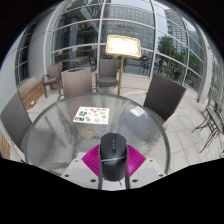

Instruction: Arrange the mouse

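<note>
One black mouse [113, 152] is what I've got pinched in my gripper [113, 163] right now, with the magenta pads [95, 160] pressed against its two sides. It sits just above the round glass table [60, 135], nose pointing away from me. Farther out on the glass there's a small printed card [89, 114] lying flat, well apart from the mouse. Grey chairs [163, 98] ring the table, and a lit floor lamp [123, 46] stands beyond them by the big windows [90, 25].
</note>
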{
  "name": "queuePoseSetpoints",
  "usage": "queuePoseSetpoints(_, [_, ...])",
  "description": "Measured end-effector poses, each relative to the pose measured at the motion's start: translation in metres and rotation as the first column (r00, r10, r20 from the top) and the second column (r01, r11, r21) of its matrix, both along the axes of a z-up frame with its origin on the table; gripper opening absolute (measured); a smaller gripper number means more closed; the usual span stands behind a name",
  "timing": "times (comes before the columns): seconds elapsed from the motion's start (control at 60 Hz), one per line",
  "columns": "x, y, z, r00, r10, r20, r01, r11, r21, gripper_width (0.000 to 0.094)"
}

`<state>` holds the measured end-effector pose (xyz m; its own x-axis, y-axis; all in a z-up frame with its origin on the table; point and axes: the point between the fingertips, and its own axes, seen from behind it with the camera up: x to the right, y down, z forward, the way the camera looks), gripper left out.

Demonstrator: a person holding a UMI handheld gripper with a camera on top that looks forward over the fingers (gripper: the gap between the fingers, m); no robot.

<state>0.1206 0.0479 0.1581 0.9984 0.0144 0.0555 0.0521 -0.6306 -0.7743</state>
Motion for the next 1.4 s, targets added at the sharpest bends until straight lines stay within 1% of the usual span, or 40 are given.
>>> queuePoseSetpoints(0.017, [0.004,-0.001,-0.013,1.0,0.0,0.001,0.0,1.0,-0.018,0.0305])
queuePoseSetpoints(0.033, [0.002,-0.014,-0.036,1.0,-0.001,-0.001,0.001,0.999,-0.034,0.0305])
queuePoseSetpoints(0.05, [0.007,-0.005,-0.042,1.0,-0.001,-0.005,0.001,0.998,-0.057,0.0305])
queuePoseSetpoints(0.083, [0.009,-0.01,-0.064,1.0,0.002,-0.007,-0.003,0.995,-0.097,0.0304])
queuePoseSetpoints(0.167, [0.004,-0.025,-0.112,1.0,0.013,-0.021,-0.016,0.987,-0.159,0.0306])
queuePoseSetpoints(0.283, [-0.001,-0.032,-0.155,0.999,0.016,-0.042,-0.025,0.976,-0.216,0.0305])
queuePoseSetpoints(0.35, [-0.003,-0.041,-0.176,0.999,0.035,-0.032,-0.042,0.97,-0.24,0.031])
queuePoseSetpoints(0.367, [-0.003,-0.044,-0.179,0.999,0.043,-0.026,-0.048,0.968,-0.245,0.0329])
queuePoseSetpoints(0.383, [-0.004,-0.039,-0.175,0.999,0.041,-0.027,-0.046,0.976,-0.214,0.0329])
queuePoseSetpoints(0.433, [-0.004,-0.039,-0.177,0.998,0.024,-0.052,-0.035,0.976,-0.215,0.0364])
queuePoseSetpoints(0.45, [-0.004,-0.037,-0.175,0.998,0.018,-0.06,-0.03,0.979,-0.2,0.0375])
queuePoseSetpoints(0.55, [-0.004,-0.038,-0.176,0.998,0.02,-0.067,-0.032,0.98,-0.194,0.0439])
queuePoseSetpoints(0.633, [-0.004,-0.038,-0.177,0.998,0.022,-0.067,-0.036,0.978,-0.208,0.0479])
queuePoseSetpoints(0.65, [-0.005,-0.038,-0.177,0.997,0.022,-0.071,-0.037,0.977,-0.212,0.0496])
queuePoseSetpoints(0.667, [-0.006,-0.039,-0.176,0.997,0.023,-0.079,-0.04,0.975,-0.218,0.0535])
queuePoseSetpoints(0.683, [-0.009,-0.04,-0.176,0.996,0.027,-0.09,-0.047,0.973,-0.224,0.0593])
queuePoseSetpoints(0.717, [-0.014,-0.043,-0.173,0.994,0.035,-0.106,-0.06,0.97,-0.237,0.0709])
queuePoseSetpoints(0.733, [-0.014,-0.044,-0.171,0.994,0.037,-0.107,-0.063,0.968,-0.242,0.0747])
queuePoseSetpoints(0.75, [-0.014,-0.045,-0.167,0.994,0.037,-0.103,-0.061,0.968,-0.243,0.076])
queuePoseSetpoints(0.833, [-0.012,-0.049,-0.138,0.998,0.031,-0.06,-0.043,0.976,-0.215,0.0753])
queuePoseSetpoints(0.983, [-0.02,-0.069,-0.068,0.999,0.012,-0.051,-0.019,0.991,-0.136,0.076])
queuePoseSetpoints(1.083, [-0.031,-0.09,-0.025,0.999,0.019,-0.05,-0.023,0.996,-0.086,0.0761])
queuePoseSetpoints(1.167, [-0.036,-0.117,0.014,0.999,0.026,-0.043,-0.028,0.999,-0.041,0.0766])
queuePoseSetpoints(1.317, [-0.05,-0.155,0.053,0.999,0.011,-0.05,-0.01,0.999,0.032,0.0766])
queuePoseSetpoints(1.4, [-0.051,-0.169,0.066,0.999,-0.001,-0.048,0.003,0.999,0.052,0.0767])
